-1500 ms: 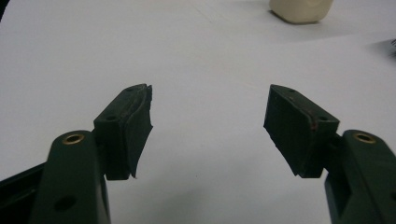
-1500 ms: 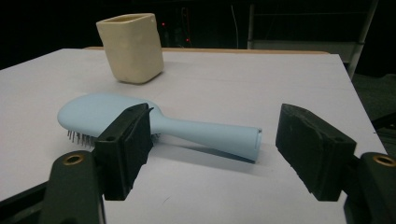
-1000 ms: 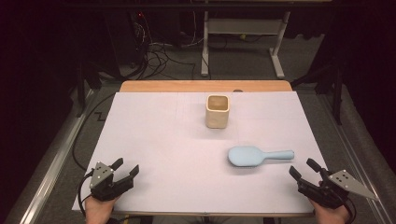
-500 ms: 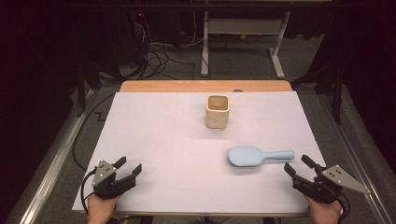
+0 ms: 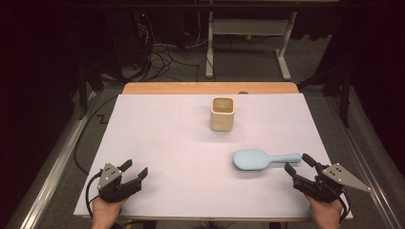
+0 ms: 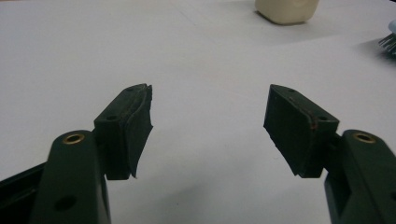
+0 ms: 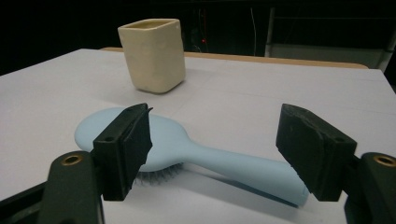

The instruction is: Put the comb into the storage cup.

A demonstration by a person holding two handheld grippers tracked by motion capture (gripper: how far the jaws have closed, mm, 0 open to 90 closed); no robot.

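Observation:
A light blue hairbrush (image 5: 265,159) lies bristles down on the white table cover (image 5: 172,143), handle toward the right. My right gripper (image 5: 300,163) is open just short of the handle's end; in the right gripper view the hairbrush (image 7: 205,156) lies past its spread jaws, which touch nothing. A cream square cup (image 5: 222,114) stands upright farther back, also seen in the right gripper view as the cup (image 7: 153,55). My left gripper (image 5: 134,170) rests open at the front left, with bare cover between its pads (image 6: 128,126).
The wooden table edge (image 5: 210,88) runs along the back, with a metal rail (image 5: 52,167) at the left. Cables and a desk frame (image 5: 248,47) sit on the dark floor beyond. The cup's base (image 6: 286,10) and brush bristles (image 6: 388,43) show at the top of the left gripper view.
My right gripper has crept up and left toward the hairbrush handle. The left gripper, the cup and the hairbrush have not moved.

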